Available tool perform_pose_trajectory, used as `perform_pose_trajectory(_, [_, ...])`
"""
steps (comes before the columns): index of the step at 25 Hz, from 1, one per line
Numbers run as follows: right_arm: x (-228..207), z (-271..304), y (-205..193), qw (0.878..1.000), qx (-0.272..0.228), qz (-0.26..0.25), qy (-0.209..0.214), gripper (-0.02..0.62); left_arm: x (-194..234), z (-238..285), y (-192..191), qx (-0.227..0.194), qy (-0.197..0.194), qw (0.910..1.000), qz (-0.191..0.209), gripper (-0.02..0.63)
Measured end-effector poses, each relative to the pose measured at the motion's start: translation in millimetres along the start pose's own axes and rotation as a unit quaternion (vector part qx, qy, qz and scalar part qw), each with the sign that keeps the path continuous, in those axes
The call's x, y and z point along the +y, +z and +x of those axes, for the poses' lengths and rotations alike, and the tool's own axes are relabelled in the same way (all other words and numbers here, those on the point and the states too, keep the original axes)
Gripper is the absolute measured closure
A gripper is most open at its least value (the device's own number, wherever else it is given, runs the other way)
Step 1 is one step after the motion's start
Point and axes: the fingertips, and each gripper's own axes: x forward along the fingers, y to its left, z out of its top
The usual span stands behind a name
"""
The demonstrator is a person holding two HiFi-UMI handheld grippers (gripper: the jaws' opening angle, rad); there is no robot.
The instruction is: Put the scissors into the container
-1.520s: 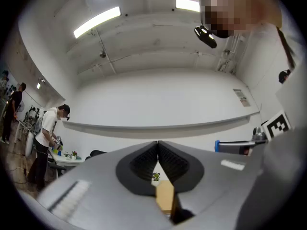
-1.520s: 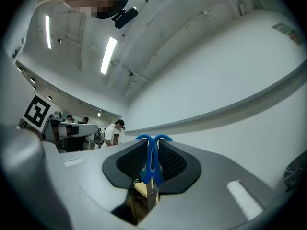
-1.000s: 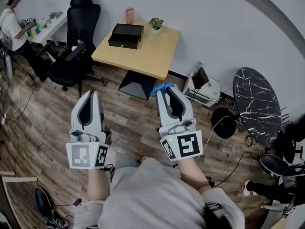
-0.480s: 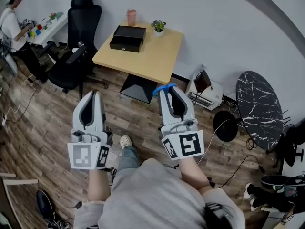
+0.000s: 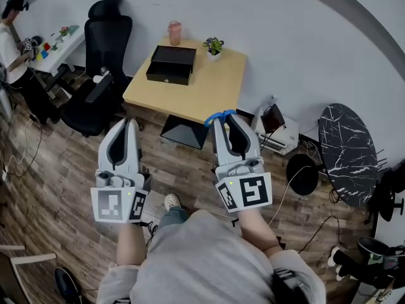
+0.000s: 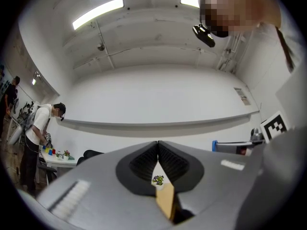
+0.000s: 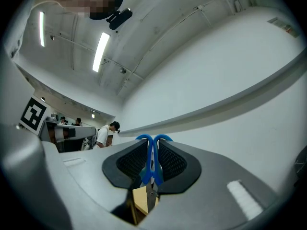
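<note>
Blue-handled scissors (image 5: 219,116) stick out from the tip of my right gripper (image 5: 223,120), which is shut on them; in the right gripper view the blue handles (image 7: 152,157) sit clamped between the ribbed pads. My left gripper (image 5: 129,124) is shut with nothing in it, its pads (image 6: 146,161) meeting at the tip. Both grippers hang above the wooden floor, short of a light wooden table (image 5: 209,81). A black box-shaped container (image 5: 169,63) lies on the table's far left part.
A pink cup (image 5: 174,32) and a small potted plant (image 5: 214,45) stand at the table's back edge. A black office chair (image 5: 101,68) is left of it. A white device (image 5: 277,132) and a dark marble round table (image 5: 349,149) are at right. A person (image 5: 16,49) stands far left.
The view has shifted slightly; table and container sit a little lower and to the right in the head view. Both grippers keep their pose, and the scissors stay clamped.
</note>
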Motion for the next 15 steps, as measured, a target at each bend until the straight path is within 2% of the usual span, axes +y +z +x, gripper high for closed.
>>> perform_pose_trajectory(5, [2,53,-14,1.000,0.003,0.001,-0.012,0.522,36,47,-7,0.007,-0.023,0.9997,-0.010,0.548])
perform_pose_trajectory(15, [9,89,-25,0.999,-0.021,-0.001,-0.028,0.522,72,68,-18,-0.005,-0.035,0.9994,-0.002,0.548])
